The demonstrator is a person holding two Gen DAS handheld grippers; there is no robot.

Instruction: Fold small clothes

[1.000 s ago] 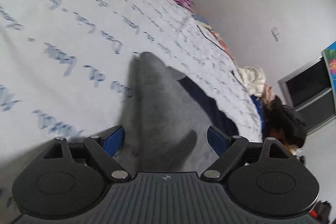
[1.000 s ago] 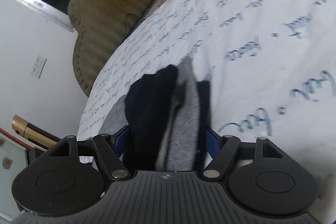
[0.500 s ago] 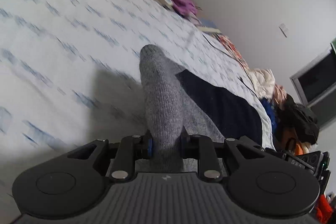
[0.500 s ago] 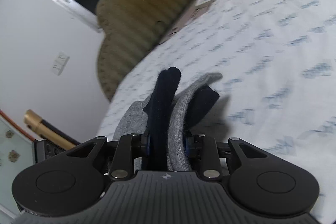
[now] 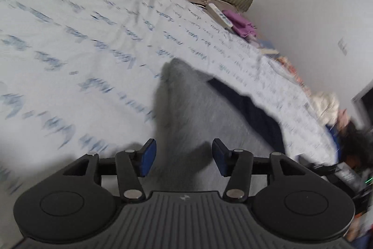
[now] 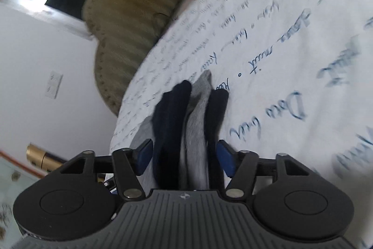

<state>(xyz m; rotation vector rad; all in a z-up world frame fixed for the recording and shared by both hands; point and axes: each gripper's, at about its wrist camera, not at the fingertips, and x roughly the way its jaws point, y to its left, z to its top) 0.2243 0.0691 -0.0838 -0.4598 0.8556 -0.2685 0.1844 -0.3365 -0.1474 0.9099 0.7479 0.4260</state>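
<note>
- The grey knitted sock [image 5: 186, 113] lies on the white bed sheet printed with blue handwriting [image 5: 81, 50], its long axis running straight ahead from the left hand-held gripper [image 5: 184, 156], rounded end pointing away.
- A dark navy sock [image 5: 251, 109] lies just beside it, on the right of that hand-held gripper, partly under a raised fold of the sheet.
- From the right hand-held gripper [image 6: 185, 159], the pile shows as lengthwise bands running forward: two dark navy bands [image 6: 172, 113] with one grey band [image 6: 198, 109] between them, ends pointing away towards the olive ribbed headboard [image 6: 130, 15]. How many socks these make I cannot tell.
- The left hand-held gripper stands moderately apart; its jaws have just been opening, and the grey sock lies between the blue pads [image 5: 148, 156] without either pressing on it.
- The right hand-held gripper is likewise parted; its jaws have just been opening, the socks lying between them with gaps at both pads [image 6: 225, 161].
- Far ahead of the left hand-held gripper, at the bed's edge, lie one white remote control [image 5: 220, 15] and one purple cloth [image 5: 242, 23].
- The view from the left is blurred.
</note>
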